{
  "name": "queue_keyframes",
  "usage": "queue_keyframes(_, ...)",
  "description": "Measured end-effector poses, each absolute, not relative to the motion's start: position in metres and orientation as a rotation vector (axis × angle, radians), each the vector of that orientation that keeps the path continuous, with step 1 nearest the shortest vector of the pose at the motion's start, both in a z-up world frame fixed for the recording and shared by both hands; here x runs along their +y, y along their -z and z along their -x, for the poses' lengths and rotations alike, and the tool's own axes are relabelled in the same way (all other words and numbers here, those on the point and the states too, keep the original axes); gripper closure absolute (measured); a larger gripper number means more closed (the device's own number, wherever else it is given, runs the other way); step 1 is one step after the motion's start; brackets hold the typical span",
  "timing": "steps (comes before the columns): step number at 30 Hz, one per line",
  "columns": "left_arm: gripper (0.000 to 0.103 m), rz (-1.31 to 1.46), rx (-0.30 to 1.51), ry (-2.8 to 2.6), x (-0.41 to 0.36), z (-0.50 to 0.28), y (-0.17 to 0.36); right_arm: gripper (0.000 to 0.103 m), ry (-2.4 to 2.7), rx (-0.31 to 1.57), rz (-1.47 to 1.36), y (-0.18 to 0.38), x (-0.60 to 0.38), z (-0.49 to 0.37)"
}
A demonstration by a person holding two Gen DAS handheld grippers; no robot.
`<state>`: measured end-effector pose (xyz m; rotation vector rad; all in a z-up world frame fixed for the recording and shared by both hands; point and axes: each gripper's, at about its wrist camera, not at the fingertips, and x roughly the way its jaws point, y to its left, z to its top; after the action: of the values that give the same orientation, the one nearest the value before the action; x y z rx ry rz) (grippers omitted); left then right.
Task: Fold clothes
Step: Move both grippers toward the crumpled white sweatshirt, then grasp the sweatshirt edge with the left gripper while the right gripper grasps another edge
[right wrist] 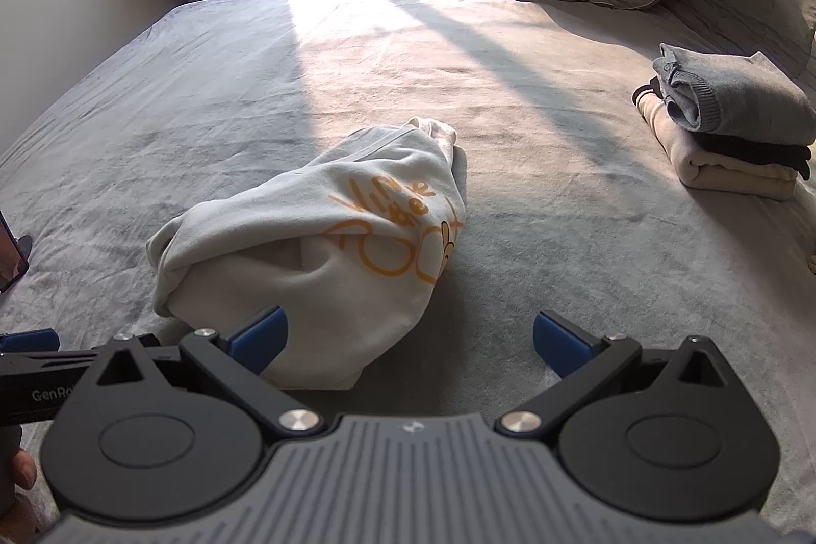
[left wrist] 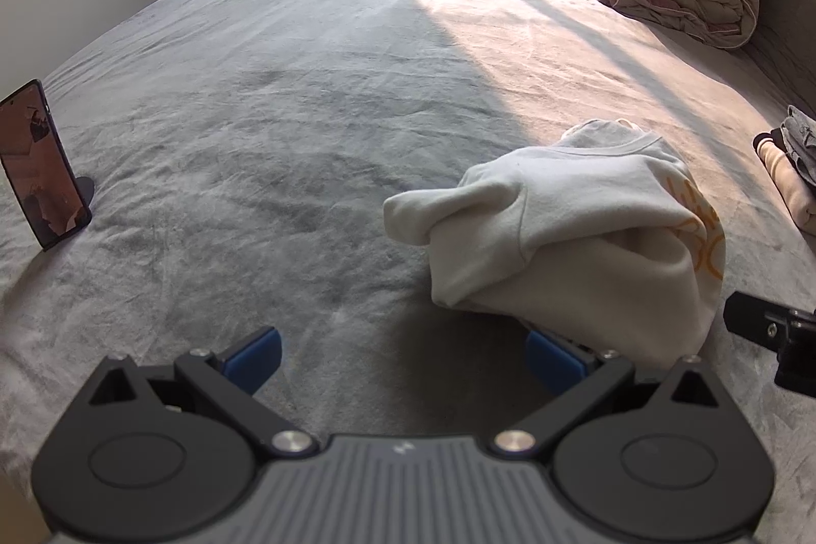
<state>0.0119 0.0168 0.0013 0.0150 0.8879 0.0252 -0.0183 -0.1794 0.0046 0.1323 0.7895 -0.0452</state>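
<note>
White sweatshirt (right wrist: 316, 248) bunched mid-bed (right wrist: 535, 197), unfolded; left gripper (left wrist: 403, 358) and right gripper (right wrist: 410, 340) wide open, empty, flanking near hem for pickup.

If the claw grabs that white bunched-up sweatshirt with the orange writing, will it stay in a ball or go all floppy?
Probably floppy: the white bunched-up sweatshirt with orange writing is soft cloth, already sagging in loose folds on the grey bed cover. It would likely unroll and dangle from wherever it is pinched. It looks thick and fleecy, so perhaps a bit weighty, but it shouldn't slip, roll or break.
</note>
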Motion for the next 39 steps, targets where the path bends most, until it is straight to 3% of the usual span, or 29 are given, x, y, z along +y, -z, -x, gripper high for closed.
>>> queue_keyframes(9,0.000,0.050,0.880,0.053,0.024,-0.047,-0.007,0.000,-0.019,0.725,-0.104,0.001,-0.183,-0.003)
queue_keyframes(20,0.000,0.132,0.707,0.251,0.032,-0.064,0.039,0.000,-0.109,0.785,-0.135,0.043,-0.191,-0.036)
queue_keyframes(29,0.000,0.299,0.820,0.377,0.047,-0.086,0.066,0.000,-0.129,0.834,-0.206,0.067,-0.192,-0.048)
queue_keyframes(37,0.000,0.271,0.803,0.406,0.046,-0.083,0.068,0.000,-0.103,0.828,-0.137,0.074,-0.182,-0.048)
queue_keyframes(39,0.005,0.278,0.804,0.410,0.047,-0.083,0.067,0.000,-0.112,0.822,-0.144,0.074,-0.185,-0.047)
